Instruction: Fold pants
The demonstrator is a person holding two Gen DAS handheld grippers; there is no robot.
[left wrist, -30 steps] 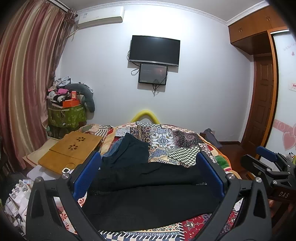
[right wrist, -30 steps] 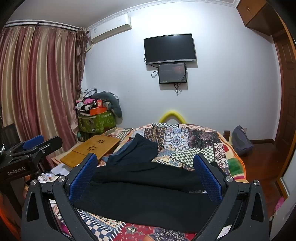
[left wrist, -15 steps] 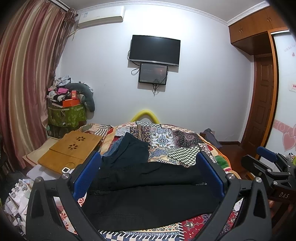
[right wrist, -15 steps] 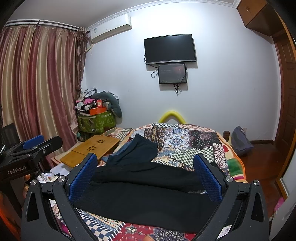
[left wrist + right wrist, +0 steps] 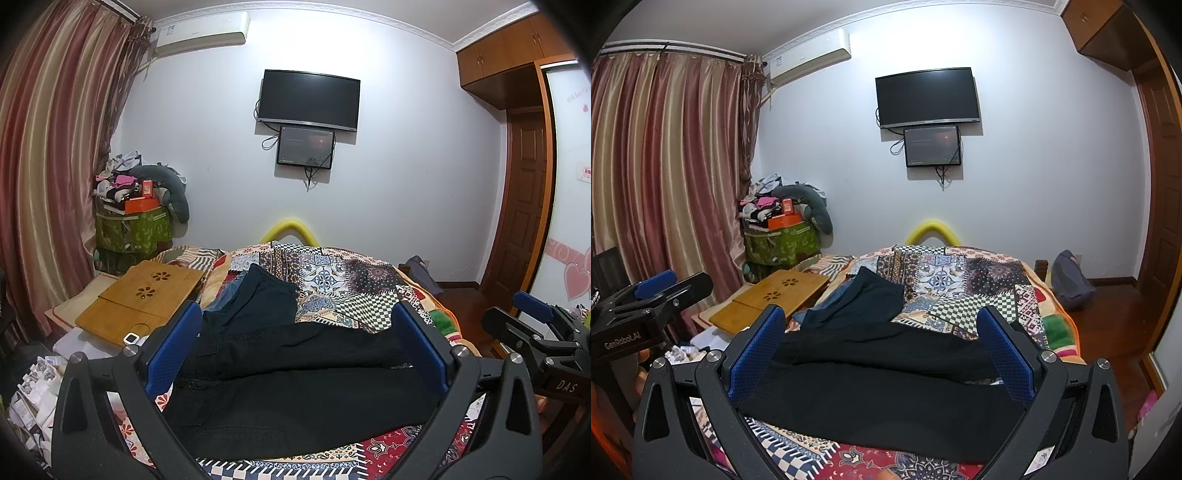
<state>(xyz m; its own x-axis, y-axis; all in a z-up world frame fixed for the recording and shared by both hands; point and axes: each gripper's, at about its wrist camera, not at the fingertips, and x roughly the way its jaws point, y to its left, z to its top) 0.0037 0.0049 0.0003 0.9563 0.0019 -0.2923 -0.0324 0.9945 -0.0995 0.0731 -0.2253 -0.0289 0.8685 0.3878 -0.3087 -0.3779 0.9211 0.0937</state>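
Note:
Black pants [image 5: 295, 391] lie spread across the near end of the bed, legs running left to right, also in the right wrist view [image 5: 886, 391]. My left gripper [image 5: 295, 314] is open and empty, held above the pants. My right gripper [image 5: 882, 317] is open and empty, also above the pants. Each gripper shows at the other view's edge: the right one [image 5: 535, 332] and the left one [image 5: 653, 295].
A dark blue garment [image 5: 258, 299] lies behind the pants on the patchwork bedspread [image 5: 351, 273]. A wooden lap desk [image 5: 144, 295] sits left of the bed. A green bin piled with clutter [image 5: 133, 229] stands by the curtain. A door [image 5: 524, 206] is at right.

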